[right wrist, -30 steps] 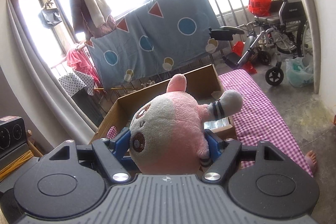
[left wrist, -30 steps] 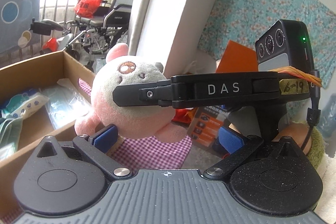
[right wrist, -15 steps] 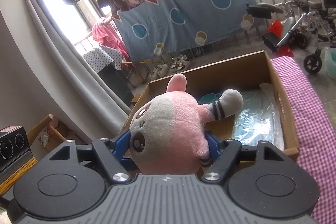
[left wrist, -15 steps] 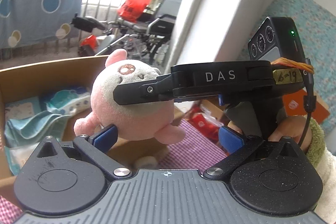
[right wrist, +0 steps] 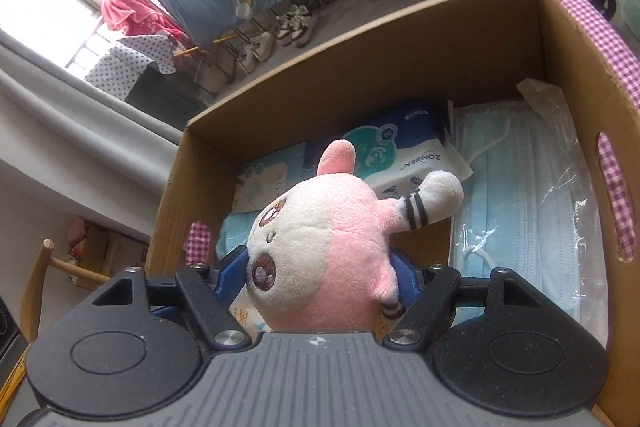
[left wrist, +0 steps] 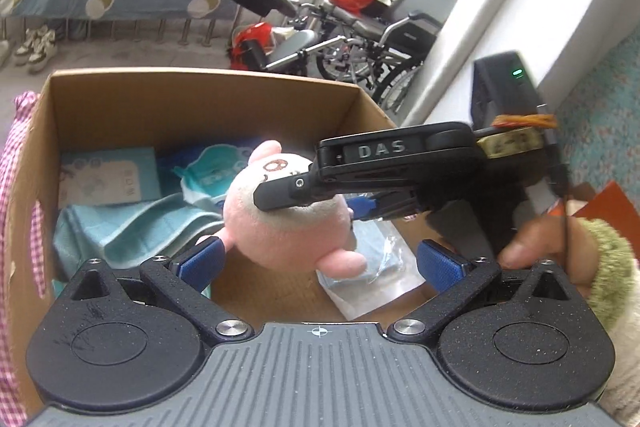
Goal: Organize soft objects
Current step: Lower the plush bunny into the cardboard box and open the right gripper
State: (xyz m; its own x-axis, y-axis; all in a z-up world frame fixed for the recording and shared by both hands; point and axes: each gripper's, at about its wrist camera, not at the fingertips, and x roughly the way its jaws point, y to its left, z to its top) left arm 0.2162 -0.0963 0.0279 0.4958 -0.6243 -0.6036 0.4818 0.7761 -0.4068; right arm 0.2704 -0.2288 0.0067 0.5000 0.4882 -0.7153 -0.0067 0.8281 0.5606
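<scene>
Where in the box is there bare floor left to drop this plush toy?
One bare patch of cardboard floor shows in the cardboard box, bordered by the teal towel and the bagged masks. The back is crowded with the tissue pack and a flat packet. The right gripper holds the plush toy above that gap.

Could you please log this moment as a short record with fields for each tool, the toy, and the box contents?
right tool: shut on the plush toy, holding it above the open box
left tool: open, holding nothing, pointed at the box
plush toy: pink and white, in the air, not yet resting in the box
cardboard box: open-topped, on checked cloth
box contents: bagged face masks, tissue pack, folded teal towel
</scene>
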